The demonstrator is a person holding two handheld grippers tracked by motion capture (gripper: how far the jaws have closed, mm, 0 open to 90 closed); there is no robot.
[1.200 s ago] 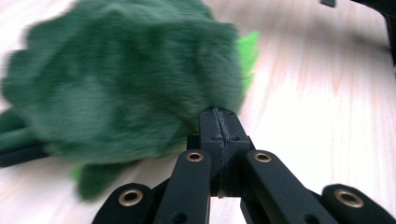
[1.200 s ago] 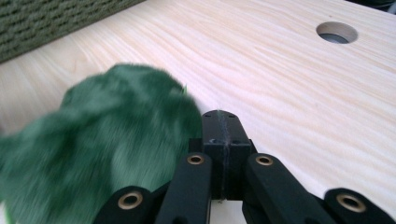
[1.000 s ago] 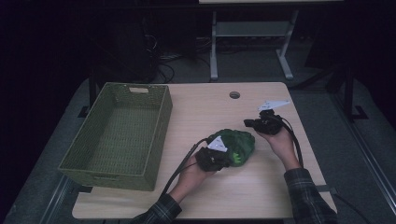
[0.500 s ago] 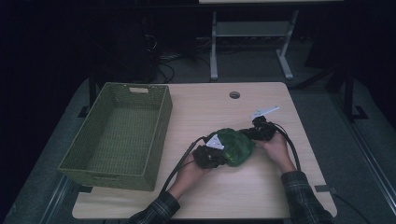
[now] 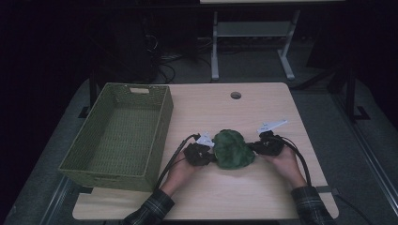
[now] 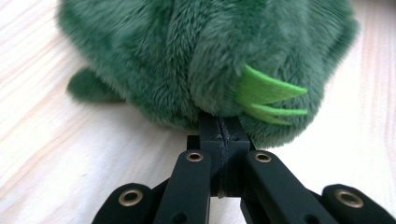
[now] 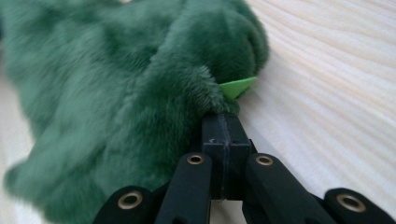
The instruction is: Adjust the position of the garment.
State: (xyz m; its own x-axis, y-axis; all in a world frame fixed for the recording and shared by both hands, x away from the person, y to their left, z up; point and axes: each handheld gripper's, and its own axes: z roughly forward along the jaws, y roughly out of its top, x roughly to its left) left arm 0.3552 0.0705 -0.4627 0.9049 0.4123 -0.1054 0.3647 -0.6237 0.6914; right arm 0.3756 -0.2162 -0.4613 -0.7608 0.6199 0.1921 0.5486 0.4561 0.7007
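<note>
Toy: green plush toy [image 5: 233, 149] lies on table [image 5: 263, 112], right of basket [image 5: 117, 136].
L hand-held gripper [image 5: 202, 153]: jaws closed, tips against fur.
R hand-held gripper [image 5: 263, 146]: same, opposite side.
You: press evenly, lift level.

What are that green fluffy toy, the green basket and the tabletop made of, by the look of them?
The green toy looks like plush: dense, soft, matte pile, with flat bright-green spikes that resemble felt. The basket seems woven, perhaps of paper cord or plastic; its walls show a fine ribbed weave. The table looks like pale wood or wood-look laminate, smooth, with straight grain lines.
</note>
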